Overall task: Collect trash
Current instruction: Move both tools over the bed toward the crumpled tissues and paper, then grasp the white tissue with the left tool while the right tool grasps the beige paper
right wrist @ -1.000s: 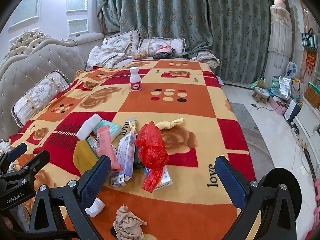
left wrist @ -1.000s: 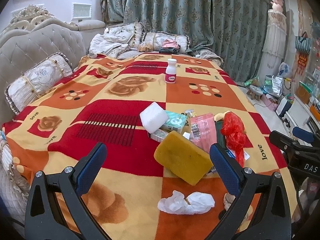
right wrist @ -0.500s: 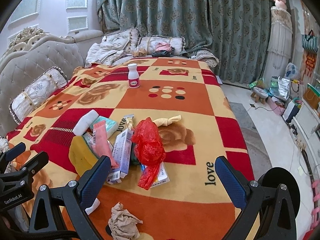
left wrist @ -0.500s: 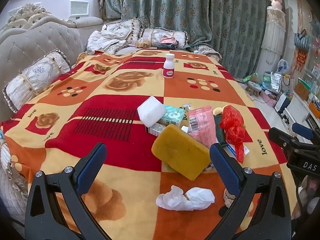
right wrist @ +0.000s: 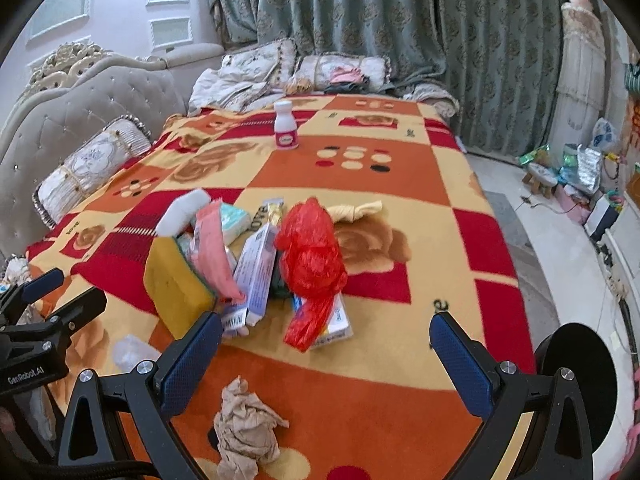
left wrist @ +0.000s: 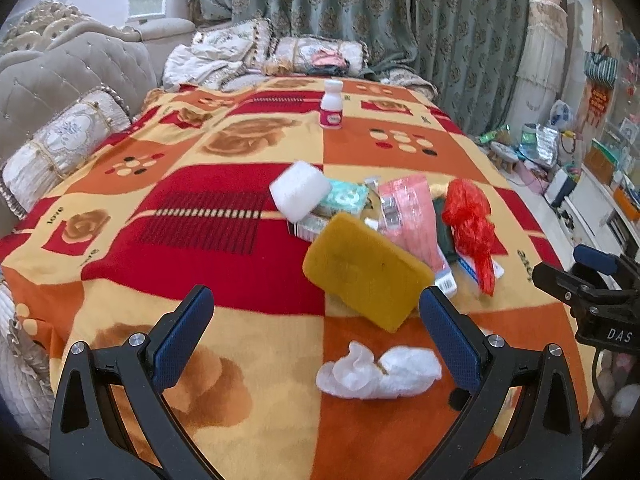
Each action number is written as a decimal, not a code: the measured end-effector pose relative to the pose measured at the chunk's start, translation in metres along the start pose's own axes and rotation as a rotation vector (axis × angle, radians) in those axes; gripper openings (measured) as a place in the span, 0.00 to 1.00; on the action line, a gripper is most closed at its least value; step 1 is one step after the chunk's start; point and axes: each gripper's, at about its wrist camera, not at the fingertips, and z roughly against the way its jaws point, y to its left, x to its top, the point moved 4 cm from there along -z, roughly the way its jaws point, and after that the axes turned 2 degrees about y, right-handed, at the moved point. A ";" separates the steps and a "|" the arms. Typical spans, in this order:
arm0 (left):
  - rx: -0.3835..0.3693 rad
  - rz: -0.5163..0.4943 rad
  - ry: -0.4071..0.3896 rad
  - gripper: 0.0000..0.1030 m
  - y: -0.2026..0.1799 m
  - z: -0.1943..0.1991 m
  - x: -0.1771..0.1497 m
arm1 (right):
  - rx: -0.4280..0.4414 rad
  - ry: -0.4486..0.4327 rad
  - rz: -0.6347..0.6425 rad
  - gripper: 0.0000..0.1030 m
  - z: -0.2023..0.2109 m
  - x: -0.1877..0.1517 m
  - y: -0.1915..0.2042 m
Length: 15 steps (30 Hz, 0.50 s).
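Left gripper [left wrist: 316, 320]: jaws spread wide and held nothing; it hovered over the near edge of the bed, its blue pads either side of the yellow sponge's near corner as seen from the left wrist view.
Right gripper [right wrist: 326, 350]: jaws spread wide and empty; it hovered above the near end of the bed, pointing at the pile.
Bed [left wrist: 240, 152]: covered by a red, orange and yellow checked blanket with rose patterns; the trash lay on it.
Yellow sponge [left wrist: 366, 270]: tilted, at the near left of the pile, leaning on the items behind it.
White tissue [left wrist: 378, 372]: crumpled, lay flat on the blanket just in front of the sponge, between the left gripper's pads.
Brown paper wad [right wrist: 244, 428]: crumpled, apart from the pile, nearest the right gripper, beside its left pad.
Red plastic bag [right wrist: 310, 260]: bunched on the right side of the pile, draped over a flat packet.
Pink packet [left wrist: 410, 216]: leaned in the middle of the pile, between sponge and red bag.
White foam block [left wrist: 300, 190]: at the far left of the pile, touching a teal tissue pack [left wrist: 346, 198].
White bottle [left wrist: 332, 105]: upright, well apart from the pile, toward the far end of the bed.
Pillows [right wrist: 304, 70]: stacked at the far end, before green curtains [right wrist: 360, 12].
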 end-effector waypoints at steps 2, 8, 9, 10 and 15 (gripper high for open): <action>-0.015 -0.014 0.018 0.99 0.003 0.000 -0.006 | 0.013 0.025 0.013 1.00 -0.003 -0.007 -0.002; -0.077 -0.051 0.083 0.99 0.008 0.000 -0.024 | 0.132 0.113 0.035 0.91 -0.009 -0.032 0.004; -0.090 -0.058 0.090 0.99 0.007 -0.001 -0.027 | 0.156 0.129 0.039 0.89 -0.011 -0.038 0.007; -0.104 -0.066 0.099 0.99 0.006 -0.004 -0.029 | 0.175 0.146 0.047 0.86 -0.013 -0.043 0.012; -0.153 -0.109 0.117 0.99 -0.006 -0.016 -0.036 | 0.249 0.230 0.085 0.63 -0.032 -0.070 0.036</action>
